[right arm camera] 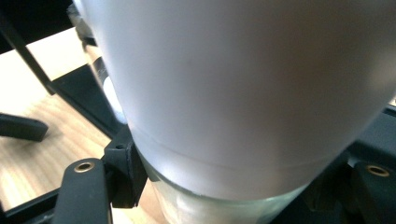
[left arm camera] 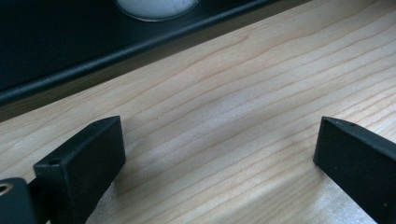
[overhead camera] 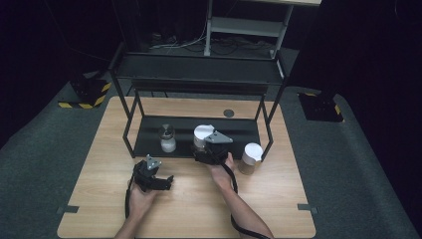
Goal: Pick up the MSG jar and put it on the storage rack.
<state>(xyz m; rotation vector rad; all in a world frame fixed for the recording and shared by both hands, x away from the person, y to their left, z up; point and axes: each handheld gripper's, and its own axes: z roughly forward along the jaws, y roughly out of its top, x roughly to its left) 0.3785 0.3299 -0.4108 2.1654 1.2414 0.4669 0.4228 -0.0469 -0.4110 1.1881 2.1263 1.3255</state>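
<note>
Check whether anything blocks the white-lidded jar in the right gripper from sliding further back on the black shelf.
Nothing visible does. The right gripper is shut on the white-lidded jar at the black shelf's front edge; the silver-capped shaker stands apart to its left.

looks like a lab/test rig: dark drapes, hazard-taped stands [overhead camera: 83, 97], cables [overhead camera: 199, 45] on floor.

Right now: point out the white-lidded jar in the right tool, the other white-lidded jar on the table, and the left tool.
held jar [overhead camera: 201, 133], high view, white lid top
standing jar [overhead camera: 252, 151], high view, white lid top
left tool [left arm camera: 219, 154], left gripper view, midway between open jaws
</note>
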